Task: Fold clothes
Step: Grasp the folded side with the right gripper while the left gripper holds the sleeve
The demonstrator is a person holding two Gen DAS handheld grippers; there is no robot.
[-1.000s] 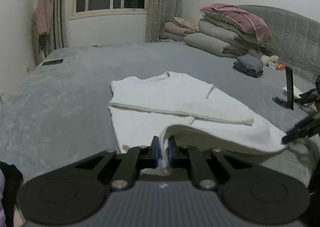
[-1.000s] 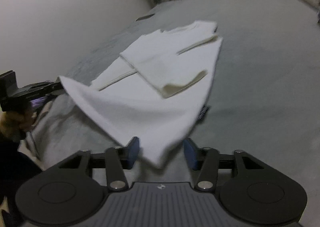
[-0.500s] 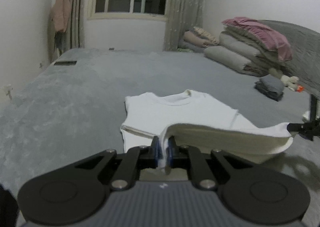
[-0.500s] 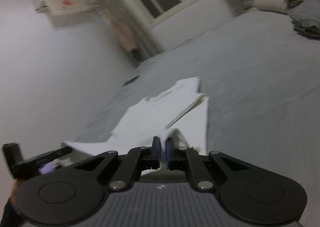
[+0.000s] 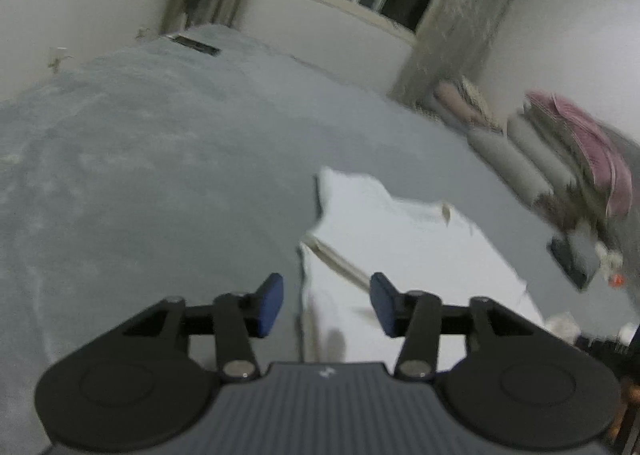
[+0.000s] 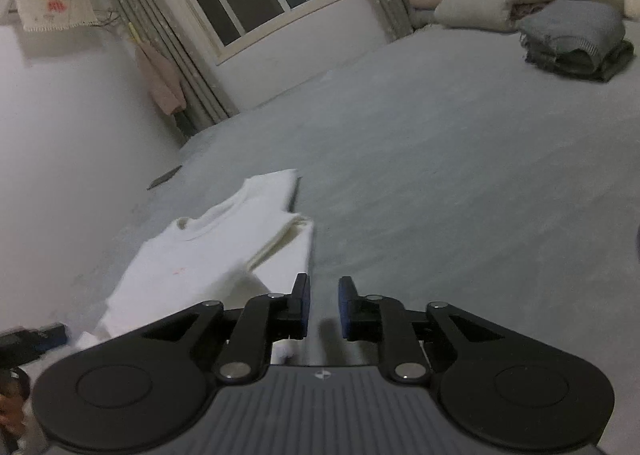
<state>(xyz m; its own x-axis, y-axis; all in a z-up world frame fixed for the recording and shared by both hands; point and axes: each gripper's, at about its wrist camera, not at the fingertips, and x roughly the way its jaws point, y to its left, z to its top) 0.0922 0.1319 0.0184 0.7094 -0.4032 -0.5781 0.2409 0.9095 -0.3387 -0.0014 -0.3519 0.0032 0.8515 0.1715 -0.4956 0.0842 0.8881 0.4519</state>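
Note:
A white T-shirt [image 5: 400,251] lies folded on the grey bed cover, its neckline at the far end. My left gripper [image 5: 326,303] is open just above the shirt's near left corner, with its blue pads apart and nothing between them. In the right wrist view the same white T-shirt [image 6: 208,255] lies to the left of my right gripper [image 6: 324,307]. That gripper is open over bare cover beside the shirt's right edge, holding nothing.
The grey bed cover [image 6: 460,183] spreads wide on all sides. Folded quilts with a pink one [image 5: 576,143] are stacked at the far right. A folded grey garment pile [image 6: 576,39] lies nearby. A dark phone-like object [image 5: 196,45] lies at the far left edge under the window.
Both grippers carried the shirt's lower hem up over the body, then let go. Both now stand open and the shirt lies flat, folded in half.

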